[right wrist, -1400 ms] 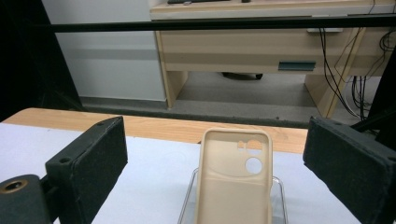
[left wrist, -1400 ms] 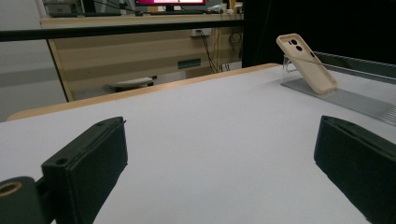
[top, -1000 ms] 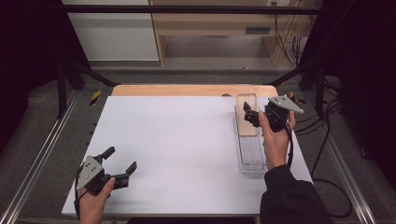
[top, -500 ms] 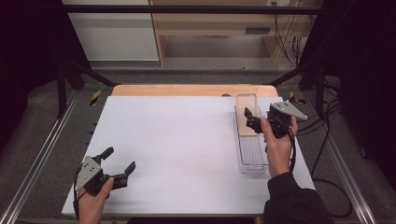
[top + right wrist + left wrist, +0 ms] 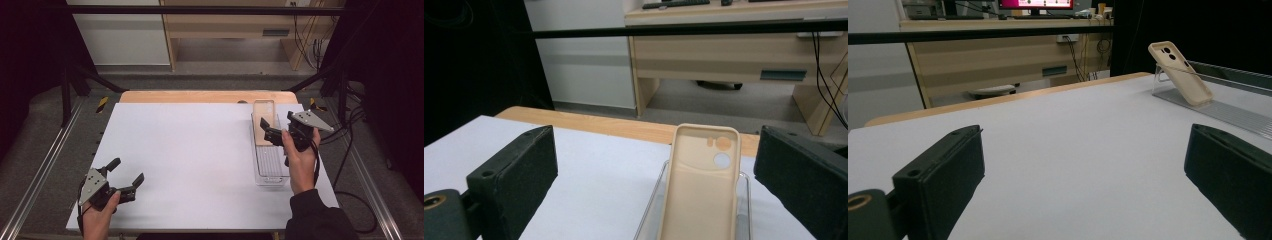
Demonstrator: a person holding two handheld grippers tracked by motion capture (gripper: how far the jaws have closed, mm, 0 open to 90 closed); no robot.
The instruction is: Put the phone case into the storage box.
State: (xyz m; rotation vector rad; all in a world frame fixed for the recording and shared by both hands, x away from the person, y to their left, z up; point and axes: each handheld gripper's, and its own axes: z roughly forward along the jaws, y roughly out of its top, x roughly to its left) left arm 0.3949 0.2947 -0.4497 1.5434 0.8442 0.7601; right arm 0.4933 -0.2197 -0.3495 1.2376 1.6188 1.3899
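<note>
A beige phone case (image 5: 260, 136) leans upright at the far end of a clear plastic tray (image 5: 271, 172) on the right side of the white table. In the right gripper view the phone case (image 5: 701, 190) stands straight ahead, between and beyond the two jaws, with its camera cutouts at the top. My right gripper (image 5: 266, 129) hovers open over the tray, just short of the case, holding nothing. My left gripper (image 5: 127, 171) rests open near the table's front left corner, nothing between its jaws. From there the phone case (image 5: 1180, 72) and tray (image 5: 1228, 112) show far off at the right.
The white tabletop (image 5: 190, 150) has a wooden strip (image 5: 200, 96) along its far edge. Metal rails run down both sides of the table. A cable (image 5: 345, 160) trails from the right gripper off the table's right edge. A desk (image 5: 240, 25) stands beyond.
My right gripper has drawn back a little along the tray toward the near side. The left gripper has stayed where it was.
</note>
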